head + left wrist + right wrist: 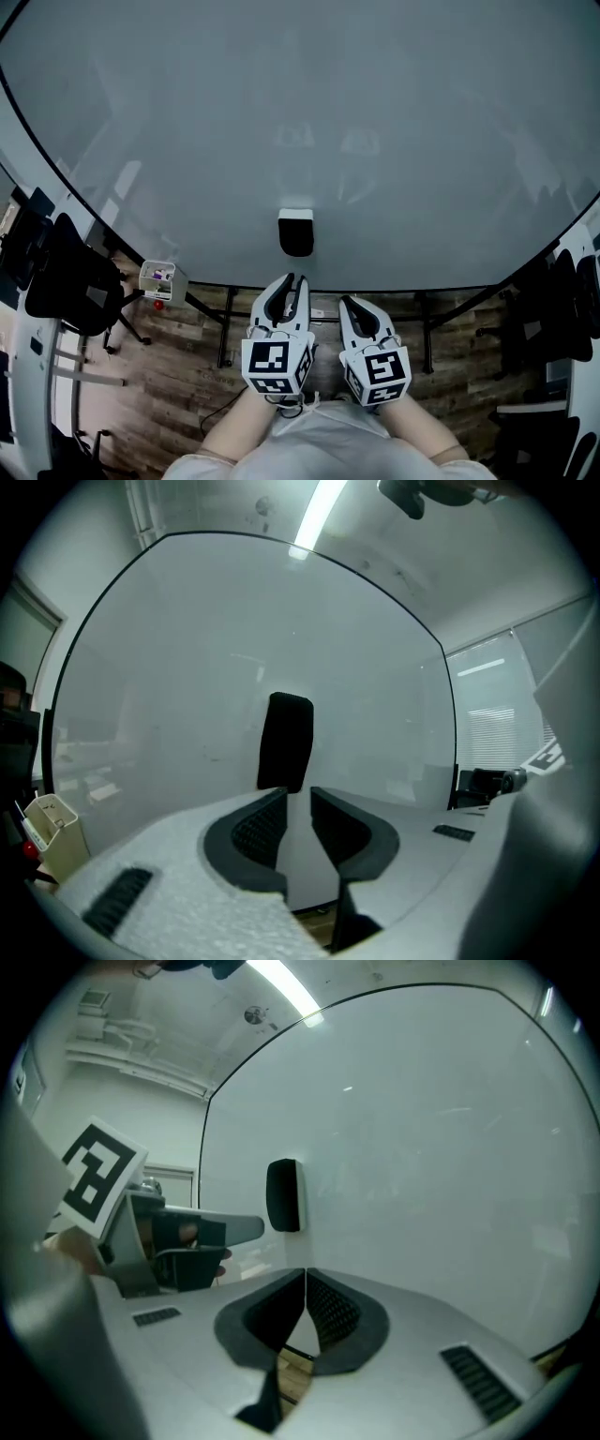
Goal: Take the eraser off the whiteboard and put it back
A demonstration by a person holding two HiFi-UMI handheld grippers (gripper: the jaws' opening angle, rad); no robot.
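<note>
A black eraser (296, 232) with a white top clings to the large whiteboard (300, 122) near its lower edge. My left gripper (292, 278) points level at the board just below the eraser, its jaws a narrow slit apart with nothing between them. In the left gripper view the eraser (286, 742) stands upright right beyond the fingertips of the left gripper (298, 791), apart from them. My right gripper (349, 302) sits beside it to the right, shut and empty. In the right gripper view the right gripper (306, 1274) has its tips touching, and the eraser (283, 1195) is ahead and to the left.
A small white box (161, 278) hangs at the board's lower left corner. A black chair (66, 272) stands at the left and dark chairs (562, 309) at the right. The board's black stand legs (225, 328) rise from a wooden floor.
</note>
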